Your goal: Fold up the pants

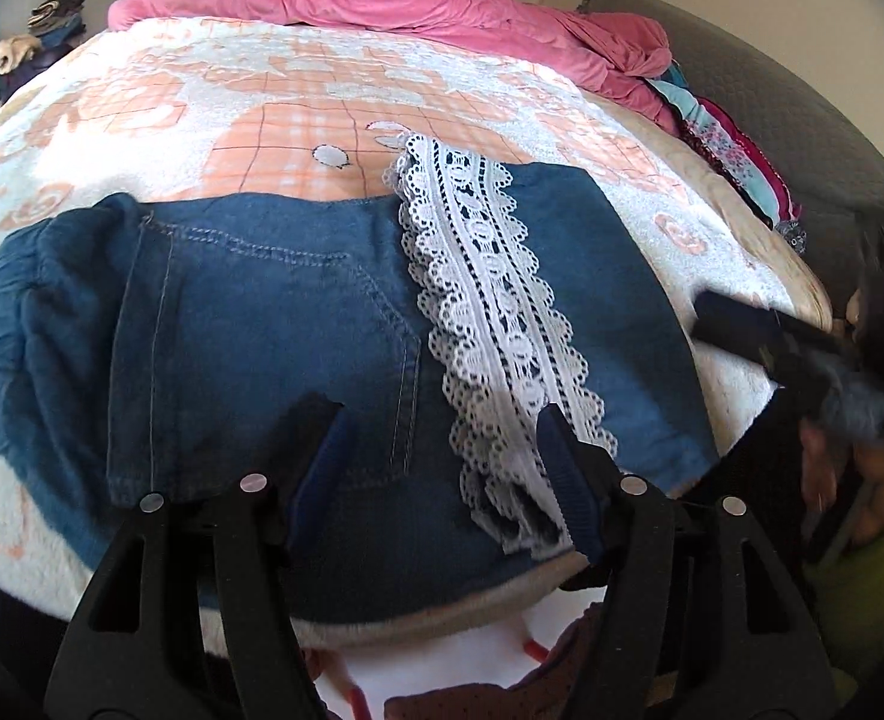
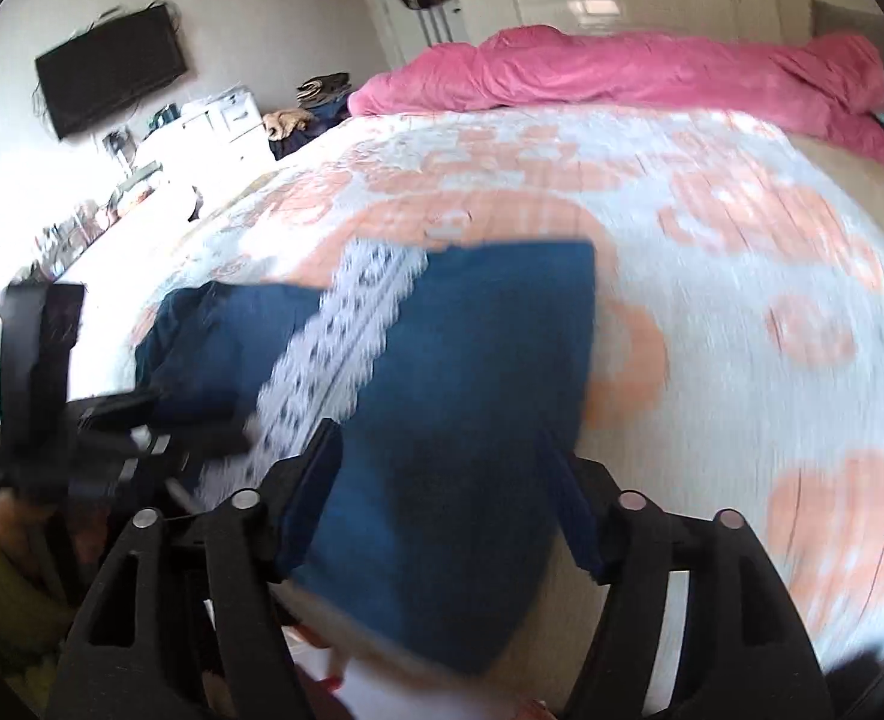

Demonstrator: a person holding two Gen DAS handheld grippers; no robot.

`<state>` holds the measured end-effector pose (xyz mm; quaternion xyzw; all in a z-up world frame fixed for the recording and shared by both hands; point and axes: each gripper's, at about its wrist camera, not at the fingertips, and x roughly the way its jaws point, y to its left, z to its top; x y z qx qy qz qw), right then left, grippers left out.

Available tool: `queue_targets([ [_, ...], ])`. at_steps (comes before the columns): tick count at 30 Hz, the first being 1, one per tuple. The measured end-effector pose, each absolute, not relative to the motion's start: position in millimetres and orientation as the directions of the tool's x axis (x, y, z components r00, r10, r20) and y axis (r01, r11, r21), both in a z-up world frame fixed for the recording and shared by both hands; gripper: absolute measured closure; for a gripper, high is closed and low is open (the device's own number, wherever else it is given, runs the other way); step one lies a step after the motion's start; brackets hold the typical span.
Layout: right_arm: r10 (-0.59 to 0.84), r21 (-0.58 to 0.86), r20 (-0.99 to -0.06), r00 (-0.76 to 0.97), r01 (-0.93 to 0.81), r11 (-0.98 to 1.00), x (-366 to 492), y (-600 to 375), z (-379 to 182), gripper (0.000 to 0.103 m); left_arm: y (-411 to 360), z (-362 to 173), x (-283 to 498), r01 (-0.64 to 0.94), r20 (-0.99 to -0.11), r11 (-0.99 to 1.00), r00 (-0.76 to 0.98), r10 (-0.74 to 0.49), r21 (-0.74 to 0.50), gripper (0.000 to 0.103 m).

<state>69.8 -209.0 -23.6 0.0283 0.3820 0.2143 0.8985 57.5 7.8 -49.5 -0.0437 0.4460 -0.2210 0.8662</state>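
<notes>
Where lace (image 1: 490, 300) runs, soft denim pants (image 1: 250, 330)

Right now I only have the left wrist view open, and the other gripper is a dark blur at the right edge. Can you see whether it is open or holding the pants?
Observer: In the right wrist view the right gripper is open, its fingers spread over the denim pants, gripping nothing.
Operator: And the side of the room to the left of the bed?
Observer: A black TV hangs on the wall there, above a white dresser.
Operator: Is the left gripper visible from there?
Observer: Yes, the left gripper sits at the left edge by the lace trim, but motion blur hides whether it is open.
</notes>
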Motion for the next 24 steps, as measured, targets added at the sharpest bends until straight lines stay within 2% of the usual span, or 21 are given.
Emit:
queue_targets([
  [3, 0.391, 0.168, -0.693, 0.606, -0.392, 0.905, 103, -184, -17, 0.036, 12, -46, 52, 0.34, -0.751, 0.901, 0.51, -0.418, -0.27, 0.044],
  [4, 0.397, 0.165, -0.696, 0.599, -0.404, 0.9, 113, -177, -18, 0.033, 14, -44, 51, 0.337, -0.751, 0.903, 0.514, -0.414, -0.267, 0.043],
  [8, 0.301, 0.088, -0.789, 0.535, -0.387, 0.918, 159, -148, -39, 0.032, 23, -41, 39, 0.326, -0.752, 0.908, 0.521, -0.405, -0.263, 0.042],
  [10, 0.266, 0.086, -0.835, 0.481, -0.364, 0.928, 175, -142, -61, 0.027, 29, -40, 34, 0.322, -0.75, 0.909, 0.525, -0.403, -0.264, 0.042],
  [18, 0.312, 0.136, -0.811, 0.495, -0.36, 0.923, 167, -152, -60, 0.026, 65, -29, 17, 0.254, -0.717, 0.923, 0.581, -0.384, -0.289, 0.036],
  [22, 0.339, 0.119, -0.775, 0.533, -0.404, 0.907, 154, -144, -22, 0.026, 85, -20, 16, 0.206, -0.695, 0.935, 0.626, -0.354, -0.29, 0.029],
  [24, 0.376, 0.125, -0.75, 0.544, -0.441, 0.889, 148, -137, -6, 0.022, 97, -21, 15, 0.178, -0.69, 0.936, 0.637, -0.344, -0.302, 0.025],
])
